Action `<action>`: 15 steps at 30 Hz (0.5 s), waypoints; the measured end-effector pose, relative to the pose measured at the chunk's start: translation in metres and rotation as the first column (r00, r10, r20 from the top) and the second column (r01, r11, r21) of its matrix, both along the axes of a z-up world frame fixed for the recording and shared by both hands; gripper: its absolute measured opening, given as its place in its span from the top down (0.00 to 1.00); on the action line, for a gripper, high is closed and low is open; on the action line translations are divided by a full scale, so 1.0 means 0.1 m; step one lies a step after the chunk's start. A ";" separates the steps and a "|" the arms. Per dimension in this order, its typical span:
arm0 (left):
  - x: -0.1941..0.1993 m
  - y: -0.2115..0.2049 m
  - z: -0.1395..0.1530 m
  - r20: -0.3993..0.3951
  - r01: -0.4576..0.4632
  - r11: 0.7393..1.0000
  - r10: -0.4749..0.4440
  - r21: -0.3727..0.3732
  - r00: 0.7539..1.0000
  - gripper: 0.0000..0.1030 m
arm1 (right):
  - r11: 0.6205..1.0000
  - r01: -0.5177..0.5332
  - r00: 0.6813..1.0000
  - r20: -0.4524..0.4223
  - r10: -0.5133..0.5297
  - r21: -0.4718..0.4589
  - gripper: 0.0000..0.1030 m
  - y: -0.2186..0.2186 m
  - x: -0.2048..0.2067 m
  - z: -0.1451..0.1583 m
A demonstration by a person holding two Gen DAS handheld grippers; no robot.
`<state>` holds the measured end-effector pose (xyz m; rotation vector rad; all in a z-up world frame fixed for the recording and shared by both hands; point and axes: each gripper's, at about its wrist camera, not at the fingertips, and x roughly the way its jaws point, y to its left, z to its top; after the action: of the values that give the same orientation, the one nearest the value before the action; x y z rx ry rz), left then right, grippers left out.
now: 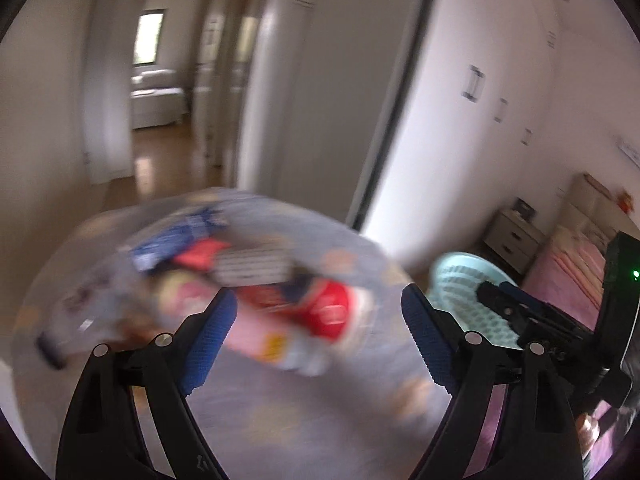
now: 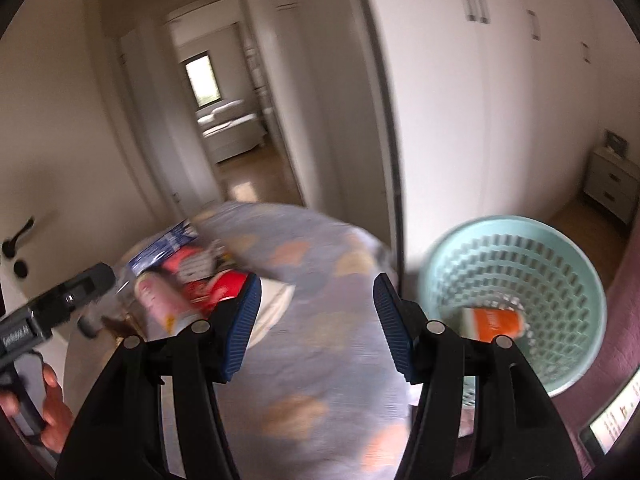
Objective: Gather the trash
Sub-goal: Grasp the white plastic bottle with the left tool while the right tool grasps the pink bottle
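A blurred pile of trash [image 1: 240, 264] [image 2: 188, 276] lies on a round table with a grey patterned cloth [image 1: 300, 420] [image 2: 320, 360]. In it I make out a red packet [image 1: 328, 308], a blue wrapper [image 1: 172, 240] and a pink bottle [image 2: 158, 296]. My left gripper [image 1: 320, 300] hangs open just in front of the pile, nothing between its blue pads. My right gripper [image 2: 318, 284] is open over the cloth, right of the pile. A teal mesh basket [image 2: 520, 264] [image 1: 456, 280] stands right of the table with an orange wrapper [image 2: 494, 322] inside.
A hand [image 2: 52, 400] holds the left gripper's body at the left edge. White wardrobe doors [image 2: 500, 120] rise behind the basket. A nightstand [image 1: 512, 240] and a bed with a pink cover [image 1: 568, 272] are at the right. A doorway [image 2: 224, 120] opens into a hall.
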<state>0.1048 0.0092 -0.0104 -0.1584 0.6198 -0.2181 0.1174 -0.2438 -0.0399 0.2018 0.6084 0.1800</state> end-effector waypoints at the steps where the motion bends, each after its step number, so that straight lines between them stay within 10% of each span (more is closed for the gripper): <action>1: -0.01 0.13 0.00 -0.001 -0.018 1.000 0.018 0.002 1.000 0.20 | 1.000 -0.019 1.000 0.000 0.019 -0.007 0.47 0.09 0.02 0.00; 15: 0.24 1.81 -0.32 -0.101 -0.182 0.982 0.185 0.040 0.977 0.20 | 0.948 -0.307 0.951 -0.069 0.302 -0.078 0.64 1.37 0.32 -0.13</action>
<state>0.1288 0.1902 -0.0429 -0.1973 0.7078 -0.0214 0.1498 -0.1064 -0.0526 0.0257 0.7003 0.4472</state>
